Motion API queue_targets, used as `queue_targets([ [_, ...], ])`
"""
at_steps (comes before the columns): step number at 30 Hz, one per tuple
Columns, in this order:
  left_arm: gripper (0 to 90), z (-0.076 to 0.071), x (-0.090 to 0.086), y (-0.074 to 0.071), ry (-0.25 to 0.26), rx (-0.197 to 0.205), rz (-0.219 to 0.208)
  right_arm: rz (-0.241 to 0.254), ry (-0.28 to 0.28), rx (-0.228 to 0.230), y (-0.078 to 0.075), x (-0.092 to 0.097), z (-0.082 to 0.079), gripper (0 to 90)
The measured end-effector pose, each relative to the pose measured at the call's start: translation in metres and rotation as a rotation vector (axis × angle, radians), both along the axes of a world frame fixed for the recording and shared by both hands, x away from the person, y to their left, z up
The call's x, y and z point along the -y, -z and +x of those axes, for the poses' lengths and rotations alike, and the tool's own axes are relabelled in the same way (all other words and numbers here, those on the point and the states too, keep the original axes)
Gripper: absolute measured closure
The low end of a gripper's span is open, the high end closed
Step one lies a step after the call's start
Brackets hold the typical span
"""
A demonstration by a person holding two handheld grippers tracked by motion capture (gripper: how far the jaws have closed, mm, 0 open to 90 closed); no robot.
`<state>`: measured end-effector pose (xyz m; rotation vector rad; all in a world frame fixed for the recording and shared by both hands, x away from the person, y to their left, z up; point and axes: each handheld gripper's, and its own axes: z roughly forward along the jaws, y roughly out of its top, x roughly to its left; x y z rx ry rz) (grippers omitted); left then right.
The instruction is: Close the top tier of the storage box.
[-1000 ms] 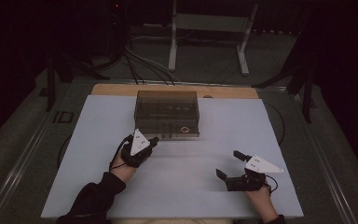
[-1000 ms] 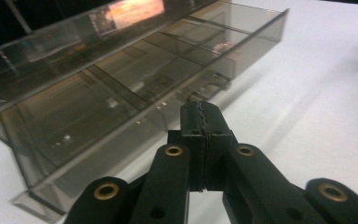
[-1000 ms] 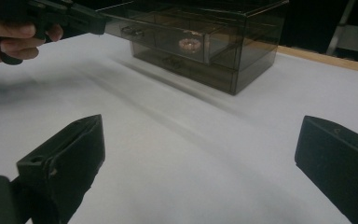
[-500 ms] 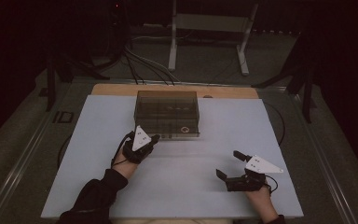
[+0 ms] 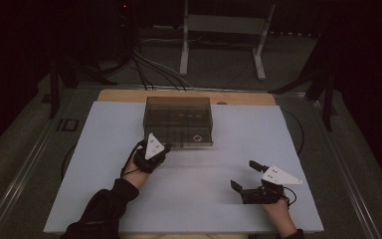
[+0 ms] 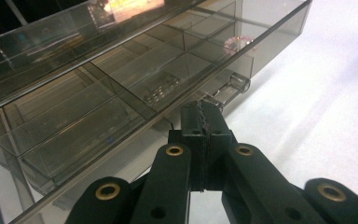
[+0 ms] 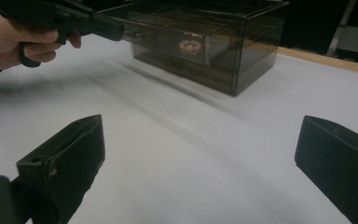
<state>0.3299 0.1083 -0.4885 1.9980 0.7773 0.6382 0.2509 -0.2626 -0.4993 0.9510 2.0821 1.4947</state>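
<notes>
Left gripper closed at the drawer box; right gripper held open on the bench.

Nearest, the right gripper [image 5: 244, 176] is held low over the white bench [image 5: 194, 209], its jaws spread wide with nothing between them. Farther in, the left gripper [image 6: 204, 122] is seen with jaws pressed together, just before the clear handle [image 6: 228, 89] of a drawer in the smoky transparent drawer box [image 5: 179, 121], placed toward the bench's far edge.
</notes>
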Motion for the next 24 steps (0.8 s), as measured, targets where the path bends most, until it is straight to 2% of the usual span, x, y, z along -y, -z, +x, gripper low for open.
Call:
queue_targets([
  [6, 89.8, 0.0004, 0.0001, 0.0005, -0.002, -0.008, -0.015, 0.001, 0.000, 0.006, -0.0002, 0.0006, -0.0002, 1.8],
  [24, 89.8, 0.0079, 0.0005, -0.0020, -0.007, -0.007, 0.004, 0.001, 0.000, 0.005, -0.0005, 0.0004, -0.0005, 1.8],
])
